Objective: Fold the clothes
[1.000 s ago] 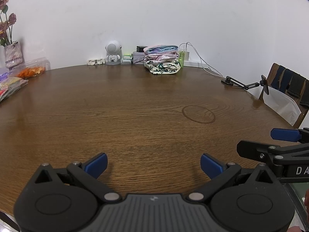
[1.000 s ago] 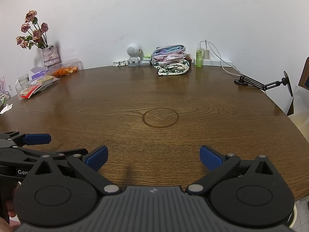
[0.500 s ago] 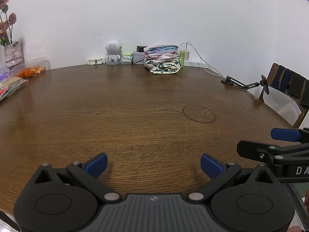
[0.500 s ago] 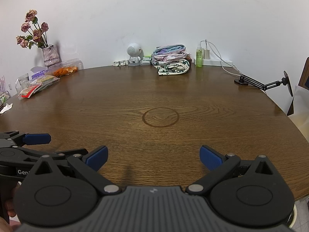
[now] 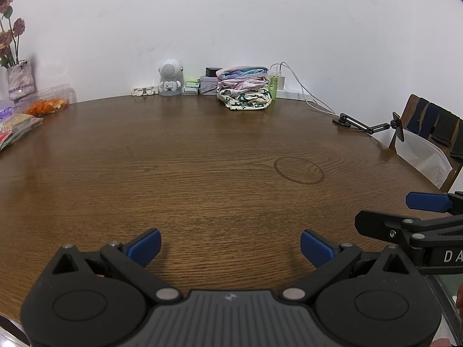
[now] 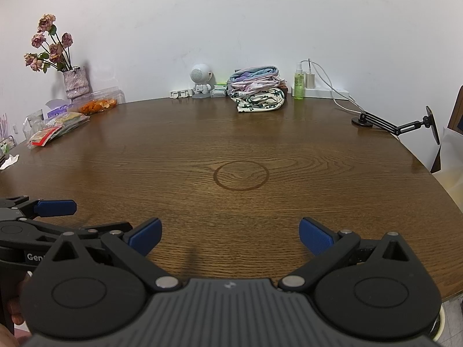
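Stack of folded clothes (image 5: pixel 244 91) being left at the table's (image 5: pixel 202 159) far edge, well apart from both grippers, left gripper (image 5: pixel 230 248) and right gripper (image 6: pixel 230 235) being held side by side low over the near edge, jaws spread wide, empty.

Left tongs (image 5: pixel 230 248) and right tongs (image 6: pixel 230 235) side by side, jaws wide apart, empty.

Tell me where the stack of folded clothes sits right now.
In both views the stack of folded clothes sits at the table's far edge by the wall, between the white robot figurine and the green spray bottle.
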